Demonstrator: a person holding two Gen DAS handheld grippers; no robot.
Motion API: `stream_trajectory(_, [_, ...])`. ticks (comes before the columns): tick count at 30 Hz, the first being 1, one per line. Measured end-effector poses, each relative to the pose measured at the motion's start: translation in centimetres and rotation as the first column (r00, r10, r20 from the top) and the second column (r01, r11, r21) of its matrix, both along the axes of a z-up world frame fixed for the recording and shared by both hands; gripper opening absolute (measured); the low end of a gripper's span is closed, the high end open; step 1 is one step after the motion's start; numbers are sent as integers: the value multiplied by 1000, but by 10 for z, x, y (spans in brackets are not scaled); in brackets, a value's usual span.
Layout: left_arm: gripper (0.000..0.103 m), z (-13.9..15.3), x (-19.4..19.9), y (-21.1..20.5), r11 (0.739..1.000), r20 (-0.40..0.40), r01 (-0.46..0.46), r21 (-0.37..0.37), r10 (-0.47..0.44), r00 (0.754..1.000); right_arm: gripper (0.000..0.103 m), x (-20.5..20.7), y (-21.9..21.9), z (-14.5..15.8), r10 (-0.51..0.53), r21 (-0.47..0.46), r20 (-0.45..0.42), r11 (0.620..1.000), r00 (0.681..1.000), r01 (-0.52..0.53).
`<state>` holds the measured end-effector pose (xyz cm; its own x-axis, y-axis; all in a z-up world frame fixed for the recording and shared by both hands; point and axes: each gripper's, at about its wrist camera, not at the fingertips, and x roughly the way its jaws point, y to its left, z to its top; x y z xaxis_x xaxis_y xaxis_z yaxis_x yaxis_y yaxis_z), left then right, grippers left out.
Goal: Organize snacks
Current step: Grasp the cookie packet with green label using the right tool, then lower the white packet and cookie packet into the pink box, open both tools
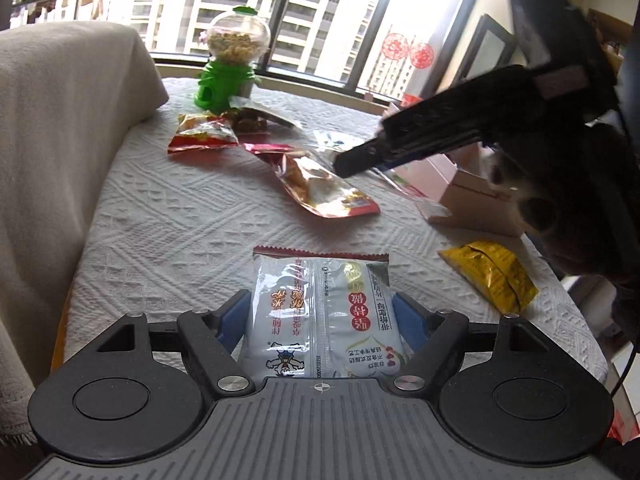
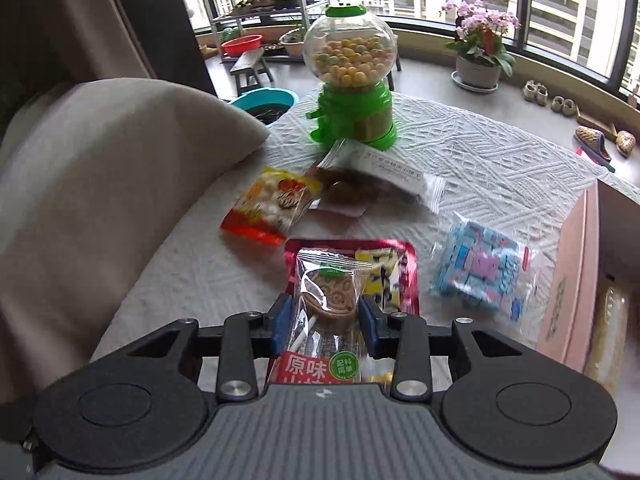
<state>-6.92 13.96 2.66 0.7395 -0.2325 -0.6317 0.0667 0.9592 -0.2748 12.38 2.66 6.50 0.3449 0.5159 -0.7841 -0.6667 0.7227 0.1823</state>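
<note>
Left wrist view: left gripper (image 1: 322, 316) with its blue pads pressed against both sides of a white snack packet (image 1: 322, 312), which stands between them over the white textured tablecloth (image 1: 168, 232). Beyond it lie a red-and-clear snack bag (image 1: 324, 188), a red-and-yellow bag (image 1: 202, 136), and a yellow packet (image 1: 494, 276) to the right. A green candy dispenser (image 1: 230, 60) with a clear globe of yellow balls stands at the far end of the table. The right gripper (image 1: 350, 162) reaches in from the upper right, its tips above the red-and-clear bag; whether they are parted cannot be told here. A pink box (image 1: 476, 200) sits beneath that arm, and a beige cushion (image 1: 64, 128) borders the table on the left.

Right wrist view: right gripper (image 2: 324, 320) pinching a clear-wrapped brown lollipop (image 2: 330, 296) between its blue pads, held above a red packet (image 2: 404, 276) on the tablecloth (image 2: 500, 160). Near it on the right lies a clear bag of blue candies (image 2: 484, 272), close to the pink box (image 2: 576, 272). Farther back rest the red-and-yellow bag (image 2: 268, 204) and a clear packet of brown snacks (image 2: 372, 180), just before the candy dispenser (image 2: 352, 76).
</note>
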Motion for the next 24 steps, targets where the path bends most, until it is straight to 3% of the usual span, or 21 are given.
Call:
stream_trajectory(4, [82, 11, -1, -33, 994, 11, 102, 42, -102, 995, 36, -58, -68, 22, 9, 29, 45, 1000, 999, -11])
stream_trajectory(7, [82, 36, 0, -55, 985, 76, 165, 47, -168, 983, 36, -89, -125, 34, -60, 40, 103, 998, 993, 56])
stream_trajectory(11, [82, 92, 27, -80, 984, 260, 166, 70, -179, 949, 36, -116, -190, 39, -193, 5, 232, 980, 953, 197])
stream_trajectory(14, [82, 122, 74, -101, 987, 383, 157, 22, -153, 911, 36, -122, -223, 39, -252, -9, 286, 964, 924, 266])
stream_trajectory(16, [82, 122, 125, -126, 979, 331, 205, -6, -192, 924, 36, -120, -237, 37, -287, 9, 287, 955, 914, 297])
stream_trajectory(18, [82, 102, 179, -154, 967, 190, 246, -59, -231, 954, 36, -114, -244, 33, -312, 29, 280, 948, 908, 317])
stream_trajectory(20, [82, 74, 217, -176, 961, 69, 258, -100, -252, 965, 36, -108, -248, 27, -326, 35, 273, 944, 905, 329])
stream_trajectory(22, [82, 43, 244, -201, 957, -68, 289, -12, -289, 955, 36, -105, -250, 21, -336, 29, 279, 939, 899, 342])
stream_trajectory(23, [82, 28, 251, -219, 934, -135, 347, 89, -334, 933, 36, -103, -251, 19, -339, 24, 284, 938, 897, 346])
stream_trajectory(24, [85, 16, 251, -233, 891, -149, 401, 213, -376, 915, 36, -102, -252, 17, -342, 20, 289, 936, 894, 352])
